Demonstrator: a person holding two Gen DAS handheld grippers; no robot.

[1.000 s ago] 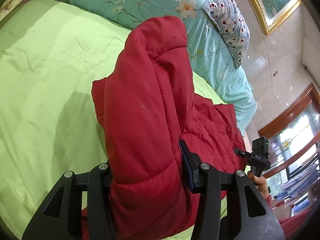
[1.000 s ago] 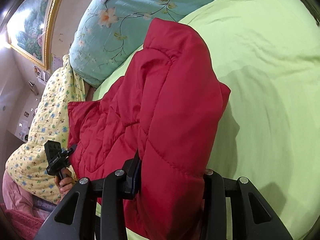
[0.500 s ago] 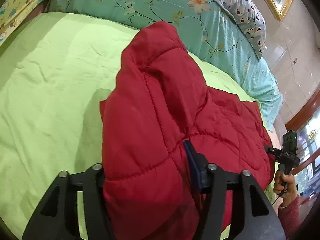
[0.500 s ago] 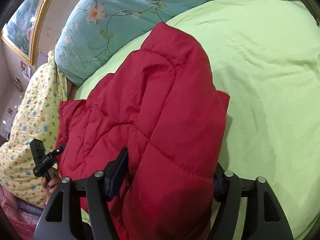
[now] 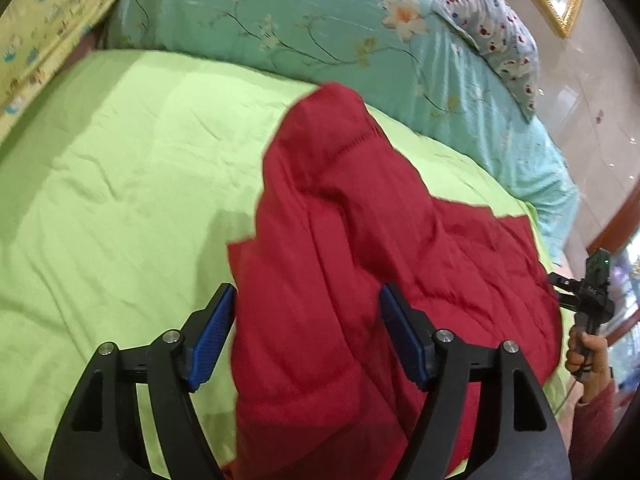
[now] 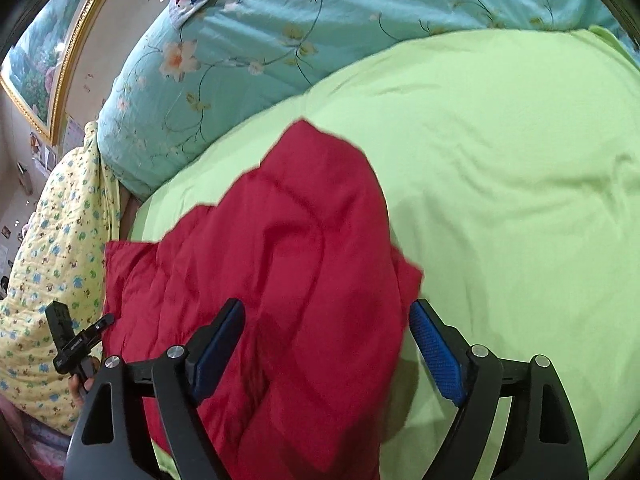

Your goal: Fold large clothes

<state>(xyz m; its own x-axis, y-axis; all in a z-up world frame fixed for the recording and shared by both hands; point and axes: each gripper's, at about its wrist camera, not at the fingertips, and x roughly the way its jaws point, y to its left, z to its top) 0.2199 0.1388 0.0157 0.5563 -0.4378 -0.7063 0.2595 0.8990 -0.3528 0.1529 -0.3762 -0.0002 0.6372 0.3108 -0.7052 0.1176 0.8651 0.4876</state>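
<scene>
Both our grippers are opening off the red jacket (image 5: 340,280), which a second ago we were pinching; left gripper (image 5: 304,320) and right gripper (image 6: 326,340) are spreading wide as it is lying on the green sheet (image 5: 120,180).

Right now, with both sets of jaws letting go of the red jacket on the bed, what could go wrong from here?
1. The puffy red quilted jacket lies bunched and humped on the light green bedsheet; its padding may spring the fold open.
2. Both the left gripper and the right gripper have jaws opening with fabric between them; a blue pad could snag the cloth when pulled away.
</scene>
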